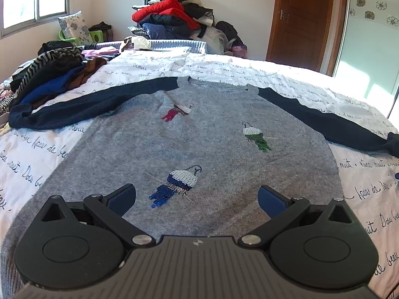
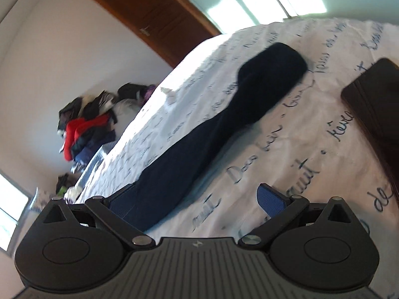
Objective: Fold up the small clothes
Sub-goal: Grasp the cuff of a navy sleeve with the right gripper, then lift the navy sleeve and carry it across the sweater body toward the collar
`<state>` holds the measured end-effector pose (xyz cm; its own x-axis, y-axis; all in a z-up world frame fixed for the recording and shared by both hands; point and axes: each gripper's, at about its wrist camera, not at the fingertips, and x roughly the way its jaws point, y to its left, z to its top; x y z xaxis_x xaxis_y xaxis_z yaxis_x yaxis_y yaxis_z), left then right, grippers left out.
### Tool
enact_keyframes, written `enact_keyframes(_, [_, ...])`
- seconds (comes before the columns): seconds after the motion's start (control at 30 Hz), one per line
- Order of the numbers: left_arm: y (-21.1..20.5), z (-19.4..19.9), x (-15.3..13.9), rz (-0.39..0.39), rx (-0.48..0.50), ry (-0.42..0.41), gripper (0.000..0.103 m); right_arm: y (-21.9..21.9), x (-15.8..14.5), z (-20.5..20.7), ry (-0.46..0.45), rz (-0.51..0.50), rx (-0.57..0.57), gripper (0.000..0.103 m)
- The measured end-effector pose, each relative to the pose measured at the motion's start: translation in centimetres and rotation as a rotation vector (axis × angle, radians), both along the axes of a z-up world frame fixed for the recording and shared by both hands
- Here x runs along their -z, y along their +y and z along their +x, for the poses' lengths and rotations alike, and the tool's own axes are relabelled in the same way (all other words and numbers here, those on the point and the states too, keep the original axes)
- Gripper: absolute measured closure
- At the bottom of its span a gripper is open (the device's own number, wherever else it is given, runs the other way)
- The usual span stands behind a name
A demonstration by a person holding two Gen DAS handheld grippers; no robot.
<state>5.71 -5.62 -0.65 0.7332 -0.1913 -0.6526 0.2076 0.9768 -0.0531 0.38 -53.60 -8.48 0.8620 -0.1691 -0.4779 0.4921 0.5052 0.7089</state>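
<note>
A grey sweater [image 1: 189,149] with navy sleeves and sequin parrots lies flat, front up, on the bed with both sleeves spread out. My left gripper [image 1: 197,198] is open and empty, hovering over the sweater's lower middle near the blue parrot [image 1: 178,184]. The left sleeve [image 1: 74,109] reaches toward a clothes pile; the right sleeve [image 1: 336,122] runs to the right. In the tilted, blurred right wrist view, my right gripper [image 2: 197,200] is open and empty just above the navy right sleeve [image 2: 224,114], whose cuff lies far from me.
The white bedsheet [image 1: 249,67] has handwritten script. A pile of dark and striped clothes [image 1: 52,72] sits at the bed's left. A heap of jackets [image 1: 172,17] stands behind the bed near a wooden door [image 1: 301,17]. A dark brown object [image 2: 379,104] lies at right.
</note>
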Motion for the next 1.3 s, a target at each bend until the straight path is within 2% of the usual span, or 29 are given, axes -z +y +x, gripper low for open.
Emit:
enact_keyframes(0.1, [-0.9, 0.7, 0.7, 0.038, 0.001, 0.016, 0.000, -3.2, 1.7, 0.6, -0.076, 0.085, 0.068, 0.000])
enact_keyframes(0.23, [-1.8, 1.5, 1.4, 0.051, -0.001, 0.030, 0.000, -6.1, 1.8, 1.6, -0.096, 0.065, 0.186, 0.000])
enact_keyframes(0.37, [-2.1, 2.3, 1.7, 0.049, -0.003, 0.051, 0.000, -9.4, 2.7, 1.9, -0.145, 0.122, 0.290, 0.003])
enact_keyframes(0.43, [-2.2, 2.8, 1.8, 0.047, -0.009, 0.072, 0.000, -10.0, 2.9, 2.4, -0.118, 0.120, 0.316, 0.015])
enact_keyframes(0.5, [-2.2, 3.3, 1.9, 0.029, -0.010, 0.096, 0.000, -10.8, 3.3, 2.8, -0.094, 0.133, 0.346, 0.046])
enact_keyframes(0.53, [-2.1, 3.5, 2.0, 0.017, -0.010, 0.106, 0.000, -11.3, 3.7, 2.9, -0.087, 0.155, 0.357, 0.053])
enact_keyframes(0.6, [-2.0, 3.7, 2.0, -0.003, -0.006, 0.118, 0.000, -12.0, 4.4, 3.0, -0.096, 0.193, 0.367, 0.073])
enact_keyframes(0.63, [-1.9, 3.8, 2.0, -0.010, -0.001, 0.122, 0.000, -12.1, 4.6, 2.9, -0.099, 0.197, 0.370, 0.078])
enact_keyframes(0.67, [-1.9, 3.9, 2.0, -0.015, 0.005, 0.121, 0.000, -12.1, 4.4, 2.7, -0.103, 0.191, 0.372, 0.087])
enact_keyframes(0.7, [-1.9, 3.9, 1.9, -0.015, 0.006, 0.114, 0.000, -12.0, 4.2, 2.4, -0.111, 0.178, 0.374, 0.091])
enact_keyframes(0.83, [-1.5, 3.7, 1.3, -0.017, -0.028, 0.041, 0.000, -11.6, 2.3, 0.7, -0.154, 0.105, 0.385, 0.094])
enact_keyframes(0.93, [-0.9, 3.9, 0.8, -0.064, -0.036, 0.026, 0.000, -10.8, -0.3, 0.1, -0.169, -0.012, 0.380, 0.094])
enact_keyframes(1.0, [-0.8, 4.3, 0.8, -0.049, -0.035, 0.036, 0.000, -9.7, -2.1, 0.3, -0.159, -0.114, 0.362, 0.094])
enact_keyframes(1.1, [-1.3, 4.8, 1.2, 0.046, -0.044, 0.026, 0.000, -7.2, -4.0, 2.0, -0.098, -0.278, 0.283, 0.094])
enact_keyframes(1.3, [-0.9, 5.0, 1.6, 0.118, -0.041, -0.004, 0.000, -0.5, -4.5, 7.0, -0.043, -0.404, 0.026, 0.094])
